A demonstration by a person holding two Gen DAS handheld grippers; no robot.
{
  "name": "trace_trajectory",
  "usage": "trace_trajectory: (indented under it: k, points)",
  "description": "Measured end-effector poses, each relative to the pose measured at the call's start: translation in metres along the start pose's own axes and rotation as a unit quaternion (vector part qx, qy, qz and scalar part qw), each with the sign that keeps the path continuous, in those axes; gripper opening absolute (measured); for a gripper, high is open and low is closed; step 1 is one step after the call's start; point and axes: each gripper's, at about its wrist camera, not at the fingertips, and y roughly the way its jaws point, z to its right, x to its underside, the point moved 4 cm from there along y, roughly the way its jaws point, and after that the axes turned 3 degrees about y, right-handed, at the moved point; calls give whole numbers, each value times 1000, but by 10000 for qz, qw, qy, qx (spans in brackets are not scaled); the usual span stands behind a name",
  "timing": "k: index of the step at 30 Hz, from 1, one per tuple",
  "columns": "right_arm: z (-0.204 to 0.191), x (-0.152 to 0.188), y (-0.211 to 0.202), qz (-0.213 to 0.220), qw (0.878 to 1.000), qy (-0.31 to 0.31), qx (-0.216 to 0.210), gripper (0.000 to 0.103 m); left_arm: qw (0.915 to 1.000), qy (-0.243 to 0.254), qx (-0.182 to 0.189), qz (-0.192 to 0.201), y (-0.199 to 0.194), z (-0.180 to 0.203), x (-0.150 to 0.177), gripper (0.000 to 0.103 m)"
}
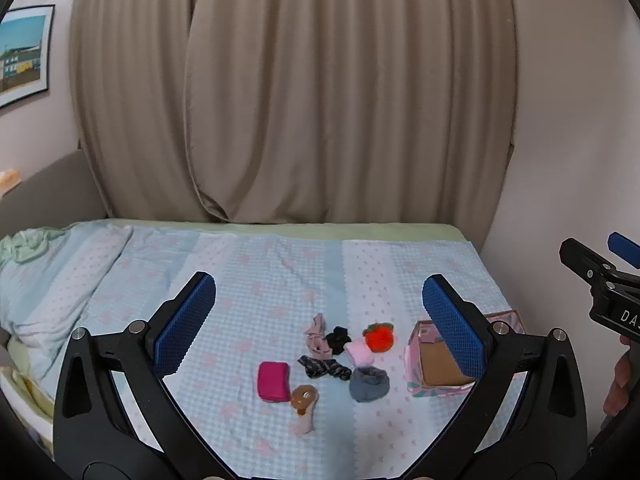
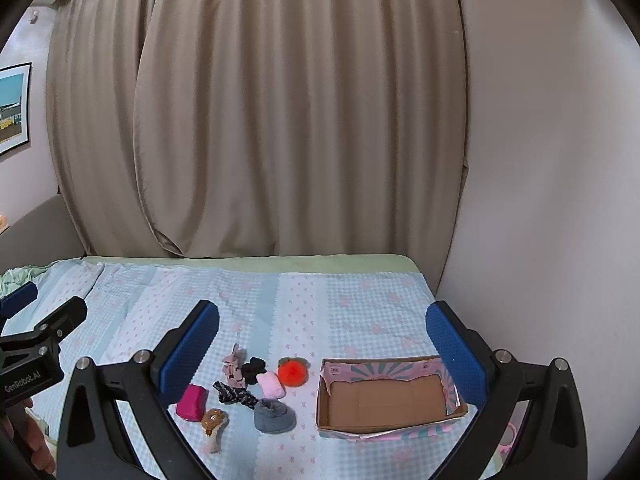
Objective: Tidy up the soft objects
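Hovering above a bed, both grippers are spread wide and hold nothing. The left gripper (image 1: 318,320) frames a cluster of soft objects between its blue fingers (image 1: 184,324); the right gripper (image 2: 322,344) frames the same cluster plus an open cardboard box (image 2: 388,428).

Nearest the left claw, just ahead of its gap, lies a brown-and-beige plush piece (image 1: 304,408), with a magenta pouch (image 1: 273,381) touching it on the left. A grey rolled fabric item (image 1: 369,384) lies to the right, and a dark patterned scrunchie (image 1: 324,366) sits between them, slightly farther out. Beyond these — a pale pink pad (image 1: 359,352), a black scrunchie (image 1: 338,339), a dusty-pink scrunchie (image 1: 316,336) and an orange-red fuzzy ball (image 1: 379,338).

The box lies to the right of the cluster, apart from it; in the left view the right finger partly covers it, in the right view it sits inside the gap, toward the right finger, its brown floor bare.

Everything rests on a light blue checked bedspread (image 2: 340,304). Farthest back hang beige curtains (image 1: 300,100), with a framed picture (image 1: 24,54) on the wall at far left.
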Motion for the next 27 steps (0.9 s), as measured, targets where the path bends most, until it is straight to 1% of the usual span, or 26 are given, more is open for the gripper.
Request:
trace_trajectory:
  k: [7,27]
  points:
    - [-3,0,-2,29,10000,8,42,103,10000,24,21,23,2,6,-1,102]
    - [-1,1,1,19,10000,2,29,103,10000,8,29,5,7,7,-5,102]
